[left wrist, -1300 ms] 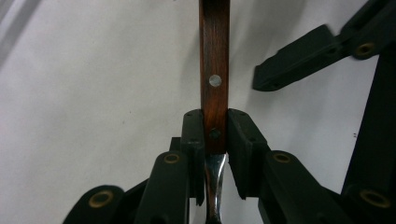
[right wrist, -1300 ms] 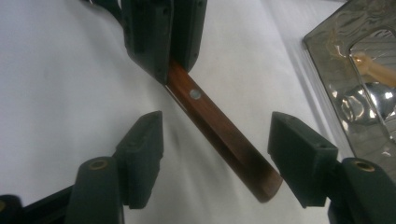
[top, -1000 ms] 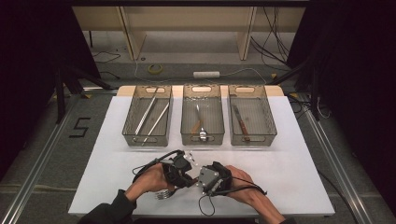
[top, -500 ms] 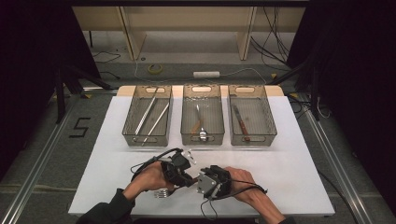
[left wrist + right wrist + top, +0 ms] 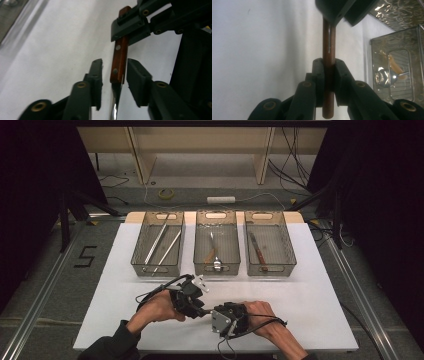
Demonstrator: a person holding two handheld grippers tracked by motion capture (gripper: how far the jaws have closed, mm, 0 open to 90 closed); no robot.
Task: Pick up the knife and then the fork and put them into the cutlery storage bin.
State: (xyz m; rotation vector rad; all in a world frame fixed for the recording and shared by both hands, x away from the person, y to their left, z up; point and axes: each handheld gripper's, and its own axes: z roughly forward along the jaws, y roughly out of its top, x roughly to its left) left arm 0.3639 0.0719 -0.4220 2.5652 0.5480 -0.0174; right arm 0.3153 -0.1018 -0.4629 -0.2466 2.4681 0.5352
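Hand-over of a wooden-handled knife (image 5: 119, 57) under way above the white bench (image 5: 320, 290), near its front edge: right tongs (image 5: 328, 65) pinch the handle, while left tongs (image 5: 114, 67) stand spread to either side of it, not touching. Next move, by my reading: left tongs close on the handle before the right let go.

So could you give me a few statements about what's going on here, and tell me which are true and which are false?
1. The right tool is clamped on a wooden handle. True.
2. The left tool is clamped on that handle too. False: its jaws stand open either side of it.
3. Three mesh baskets sit on the table. True.
4. The middle basket is empty. False: it holds cutlery.
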